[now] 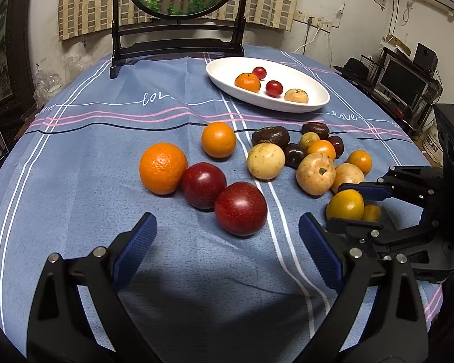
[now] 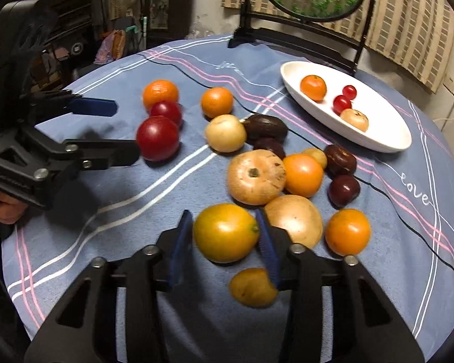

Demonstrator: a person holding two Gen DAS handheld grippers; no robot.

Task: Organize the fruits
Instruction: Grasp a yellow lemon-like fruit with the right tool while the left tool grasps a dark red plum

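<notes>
Several fruits lie loose on the blue cloth: oranges, red plums, tan and dark ones. A white oval dish (image 1: 314, 86) at the back holds an orange (image 1: 247, 82), two small red fruits and a tan one. My left gripper (image 1: 227, 242) is open and empty, just short of a red plum (image 1: 240, 208). My right gripper (image 2: 224, 236) is shut on a yellow-orange fruit (image 2: 225, 232), which also shows in the left wrist view (image 1: 345, 205). A smaller yellow fruit (image 2: 251, 287) lies under the right fingers.
A dark wooden stand with a round goldfish panel (image 1: 178, 45) stands at the table's back edge. The round table (image 1: 75, 181) drops off on all sides. Shelves with a monitor (image 1: 404, 81) stand beyond the right edge.
</notes>
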